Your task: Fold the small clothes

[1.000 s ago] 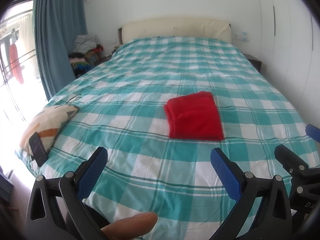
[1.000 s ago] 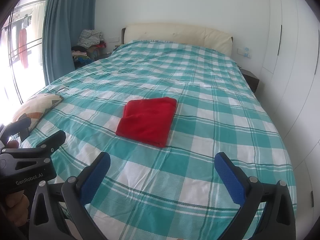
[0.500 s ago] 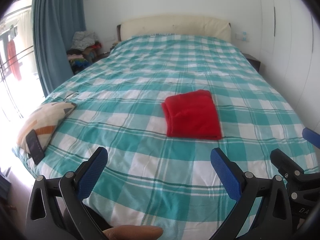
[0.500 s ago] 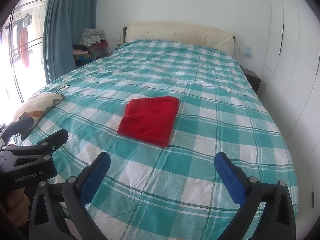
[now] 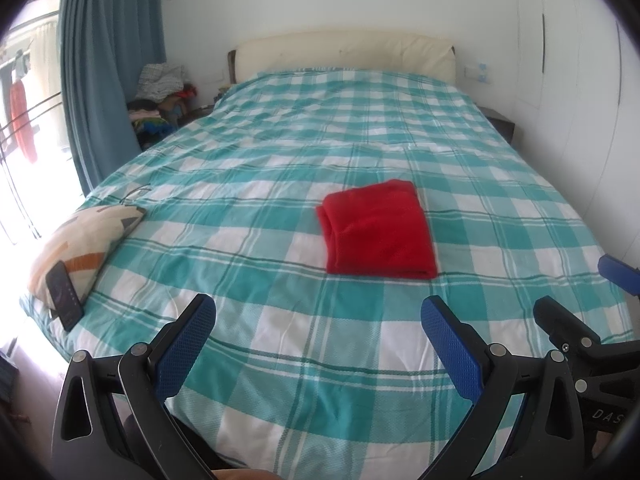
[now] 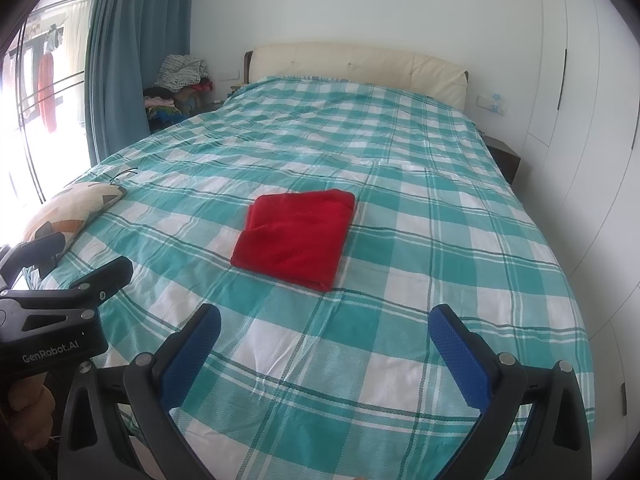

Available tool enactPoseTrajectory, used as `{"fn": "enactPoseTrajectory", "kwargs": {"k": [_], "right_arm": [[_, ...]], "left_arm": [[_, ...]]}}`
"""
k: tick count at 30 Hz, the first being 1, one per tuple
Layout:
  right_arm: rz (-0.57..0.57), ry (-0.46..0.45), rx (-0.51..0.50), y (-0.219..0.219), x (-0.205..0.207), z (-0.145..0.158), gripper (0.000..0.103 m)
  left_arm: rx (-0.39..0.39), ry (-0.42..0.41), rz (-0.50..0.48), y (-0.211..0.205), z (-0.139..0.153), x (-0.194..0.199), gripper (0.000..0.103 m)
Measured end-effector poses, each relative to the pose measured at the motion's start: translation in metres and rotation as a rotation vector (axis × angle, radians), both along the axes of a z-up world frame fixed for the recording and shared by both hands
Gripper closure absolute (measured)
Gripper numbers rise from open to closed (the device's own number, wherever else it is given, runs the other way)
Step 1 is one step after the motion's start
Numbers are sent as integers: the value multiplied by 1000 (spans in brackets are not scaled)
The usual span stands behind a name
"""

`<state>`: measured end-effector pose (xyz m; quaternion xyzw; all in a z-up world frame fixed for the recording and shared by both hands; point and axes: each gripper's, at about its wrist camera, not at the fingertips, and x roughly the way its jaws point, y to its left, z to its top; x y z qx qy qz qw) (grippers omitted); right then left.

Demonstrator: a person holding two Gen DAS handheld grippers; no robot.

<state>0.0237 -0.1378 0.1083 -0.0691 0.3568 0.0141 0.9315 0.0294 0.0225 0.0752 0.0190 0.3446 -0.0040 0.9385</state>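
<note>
Red folded garment mid-bed, clear checked cover all round; left tool, right tool spread, empty.

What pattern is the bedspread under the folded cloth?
Teal and white plaid bedspread; the folded cloth is plain red. Clearest in the right wrist view.

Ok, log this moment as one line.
stage: fold looks done | red garment: folded, flat on checked bedspread | left claw: open, empty | right claw: open, empty | contact: none
</note>
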Motion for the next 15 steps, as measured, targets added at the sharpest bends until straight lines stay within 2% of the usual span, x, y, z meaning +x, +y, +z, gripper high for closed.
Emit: {"fn": "enactPoseTrajectory", "kwargs": {"k": [15], "right_arm": [[-2, -2, 0, -7, 0, -4, 1]], "left_arm": [[19, -16, -2, 0, 2, -4, 0]]}}
